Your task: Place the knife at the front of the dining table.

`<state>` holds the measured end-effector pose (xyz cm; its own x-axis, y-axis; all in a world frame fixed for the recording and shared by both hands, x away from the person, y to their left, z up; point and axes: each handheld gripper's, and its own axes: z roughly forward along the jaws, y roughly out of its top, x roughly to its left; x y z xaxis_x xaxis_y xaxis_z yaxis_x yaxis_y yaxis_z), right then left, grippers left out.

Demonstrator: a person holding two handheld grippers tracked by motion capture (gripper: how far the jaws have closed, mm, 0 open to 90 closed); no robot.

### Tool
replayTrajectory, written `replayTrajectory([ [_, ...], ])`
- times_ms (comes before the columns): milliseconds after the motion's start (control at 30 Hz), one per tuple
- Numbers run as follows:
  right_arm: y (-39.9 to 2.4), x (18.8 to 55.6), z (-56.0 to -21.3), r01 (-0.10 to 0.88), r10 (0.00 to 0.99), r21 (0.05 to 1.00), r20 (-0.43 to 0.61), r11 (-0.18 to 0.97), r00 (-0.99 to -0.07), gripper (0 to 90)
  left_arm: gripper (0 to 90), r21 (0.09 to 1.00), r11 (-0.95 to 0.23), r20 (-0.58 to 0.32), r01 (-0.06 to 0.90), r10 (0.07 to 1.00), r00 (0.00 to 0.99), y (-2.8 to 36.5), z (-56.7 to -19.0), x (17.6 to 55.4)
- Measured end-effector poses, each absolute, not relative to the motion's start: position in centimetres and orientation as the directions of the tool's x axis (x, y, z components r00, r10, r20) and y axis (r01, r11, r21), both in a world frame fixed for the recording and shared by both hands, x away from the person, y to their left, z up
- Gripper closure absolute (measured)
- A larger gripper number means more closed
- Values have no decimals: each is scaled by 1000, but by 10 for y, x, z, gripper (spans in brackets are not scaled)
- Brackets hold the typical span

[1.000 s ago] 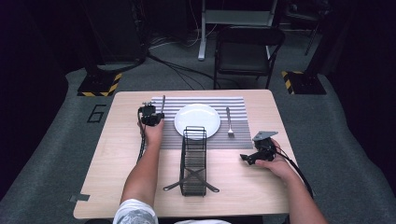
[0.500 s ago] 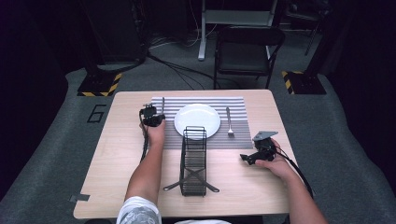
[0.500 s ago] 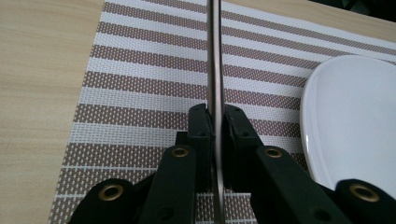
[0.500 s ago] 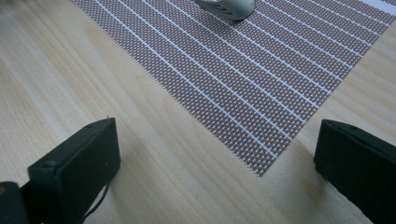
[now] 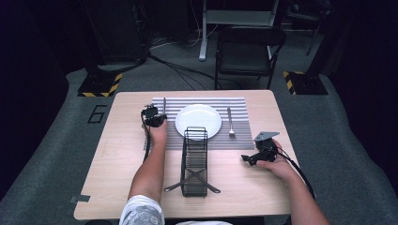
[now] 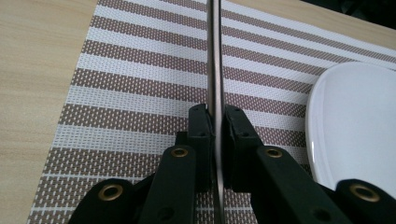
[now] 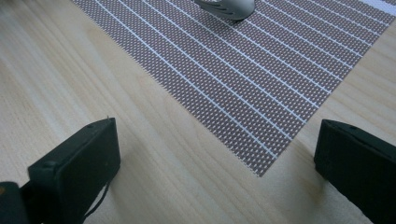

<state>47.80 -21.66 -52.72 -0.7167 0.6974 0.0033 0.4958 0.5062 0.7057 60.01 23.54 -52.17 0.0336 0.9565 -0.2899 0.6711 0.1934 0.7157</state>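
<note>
My left gripper (image 6: pixel 215 116) was clamped on the knife (image 6: pixel 214 56), jaws pressed to either side of the thin metal, which ran away from them over the striped mat (image 6: pixel 135 84) just left of the plate (image 6: pixel 355 126). In the high view the same gripper (image 5: pixel 153 117) sat at the plate's (image 5: pixel 198 121) left, on the mat's (image 5: pixel 237 140) edge, the knife (image 5: pixel 164 105) reaching toward the far side of the table (image 5: pixel 112 154). The fork (image 5: pixel 230 123) lay on the mat right of the plate. The wire rack (image 5: pixel 194 161) stood just nearer me than the plate, nothing in its slots. My right gripper (image 5: pixel 248 159) rested on the table right of the rack, nearer me than the plate; its jaws stood wide apart, holding nothing, with the mat's (image 7: pixel 243 60) corner and the fork's handle end (image 7: pixel 229 7) ahead of them.

As I judged it, the job was at an early stage: the knife gripped but apparently not yet lifted clear, plate and fork untouched.

The only writing I could read was a "6" (image 5: pixel 96 114) marked on the floor, left of the table.
</note>
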Motion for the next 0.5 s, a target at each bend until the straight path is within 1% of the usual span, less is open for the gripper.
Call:
replayTrajectory([
  [200, -217, 478, -527, 496, 698, 706, 4, 505, -716, 0, 817, 721, 174, -273, 671, 961, 45, 235, -522, 601],
  [233, -217, 478, -527, 496, 698, 706, 4, 505, -716, 0, 806, 716, 185, -280, 673, 959, 35, 235, -521, 601],
  [267, -217, 478, -527, 496, 697, 706, 4, 506, -717, 0, 758, 716, 188, -282, 672, 959, 32, 236, -521, 600],
  [300, -217, 478, -527, 496, 697, 706, 4, 506, -717, 0, 758, 721, 192, -290, 666, 956, 39, 237, -522, 601],
  [333, -217, 478, -527, 496, 697, 706, 4, 506, -717, 0, 737, 713, 195, -303, 673, 952, 45, 237, -521, 601],
  [400, -217, 478, -527, 496, 697, 706, 4, 505, -717, 0, 736, 728, 183, -287, 661, 956, 51, 236, -519, 599],
  [500, -217, 478, -527, 495, 697, 706, 4, 506, -717, 0, 682, 726, 179, -296, 664, 953, 67, 236, -517, 599],
])
